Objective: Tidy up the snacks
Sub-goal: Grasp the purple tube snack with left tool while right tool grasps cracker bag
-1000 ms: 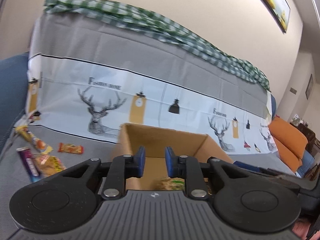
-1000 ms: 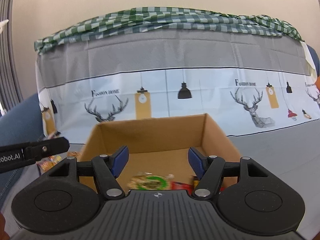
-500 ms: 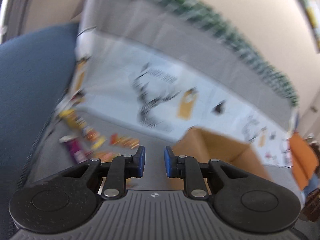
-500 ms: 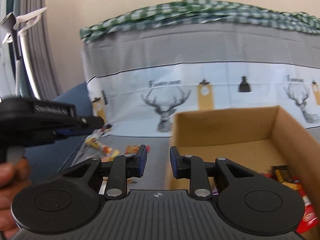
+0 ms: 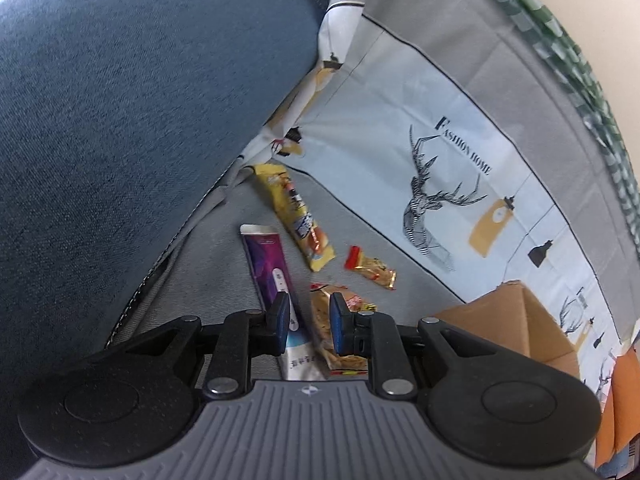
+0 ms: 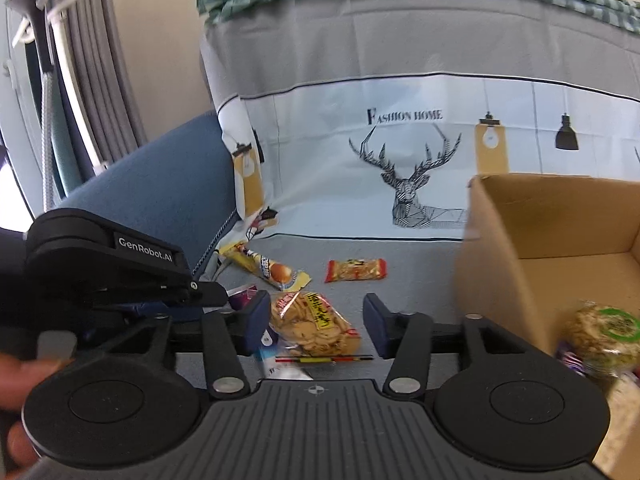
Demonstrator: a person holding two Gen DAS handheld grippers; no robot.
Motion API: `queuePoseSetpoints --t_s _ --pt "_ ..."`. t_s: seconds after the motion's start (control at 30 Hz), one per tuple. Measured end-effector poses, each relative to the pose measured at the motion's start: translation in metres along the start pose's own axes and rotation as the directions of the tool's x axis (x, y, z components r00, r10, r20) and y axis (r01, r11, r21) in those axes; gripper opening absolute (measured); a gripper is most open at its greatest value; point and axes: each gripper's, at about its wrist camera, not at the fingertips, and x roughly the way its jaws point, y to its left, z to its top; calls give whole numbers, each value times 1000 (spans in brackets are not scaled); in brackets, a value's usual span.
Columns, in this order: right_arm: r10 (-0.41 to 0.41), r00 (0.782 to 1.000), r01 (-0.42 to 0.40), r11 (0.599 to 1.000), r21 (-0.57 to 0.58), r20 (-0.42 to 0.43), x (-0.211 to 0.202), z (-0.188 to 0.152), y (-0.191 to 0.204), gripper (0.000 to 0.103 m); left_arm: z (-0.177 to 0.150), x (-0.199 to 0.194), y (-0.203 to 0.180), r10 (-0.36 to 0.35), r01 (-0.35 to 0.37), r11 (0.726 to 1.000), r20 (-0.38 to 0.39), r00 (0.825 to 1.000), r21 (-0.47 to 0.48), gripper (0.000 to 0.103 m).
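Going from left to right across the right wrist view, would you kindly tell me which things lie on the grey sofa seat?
Yellow snack bar → bag of crackers → small red-ended packet → cardboard box, with a green-labelled snack inside it.

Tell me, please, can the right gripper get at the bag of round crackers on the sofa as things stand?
Probably yes. The bag of round crackers lies flat on the grey sofa cover, right ahead of the right gripper, whose jaws are opening with nothing gripped. The left gripper hovers close at its left and might crowd it.
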Motion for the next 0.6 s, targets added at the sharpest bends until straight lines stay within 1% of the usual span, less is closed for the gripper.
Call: queuePoseSetpoints --t_s 0.07,0.13,0.17,0.23,0.3,0.33,0.4,0.47,0.5,0.53,0.6 --pt "-8 1000 8 1000 15 -22 17 1 1 65 0 3 2 15 -15 1000 -5 1000 -4 25" --pt "-9 998 10 1000 27 -54 36 2 1 73 0 7 4 40 -40 999 -8 999 -15 25" --pt "-10 998 12 999 34 -70 46 3 0 73 1 8 7 53 -53 998 -9 999 -24 25" --pt "-13 994 17 999 37 -106 62 3 -2 77 3 10 12 55 -56 997 -13 998 -54 26" --pt "-7 989 12 999 36 -148 79 1 -4 79 6 13 16 64 -65 996 -14 998 -65 27" --pt "3 986 2 1000 31 -169 84 -1 -4 79 7 14 17 67 -67 996 -15 998 -65 27" --pt "26 976 -24 1000 8 -215 93 -4 -3 79 8 17 16 56 -58 996 -26 998 -61 32" --pt "18 973 -27 999 -36 -229 96 -8 0 78 8 21 15 61 -63 996 -31 998 -55 34" --pt "14 973 -27 998 -52 -230 97 -9 0 69 9 22 15 62 -64 996 -34 997 -57 34" --pt "20 974 -33 998 -55 -227 96 -10 -1 64 9 24 15 59 -62 996 -38 998 -61 34" --pt "34 976 -43 999 -34 -215 92 -10 -5 61 9 28 15 60 -63 996 -44 997 -65 36"
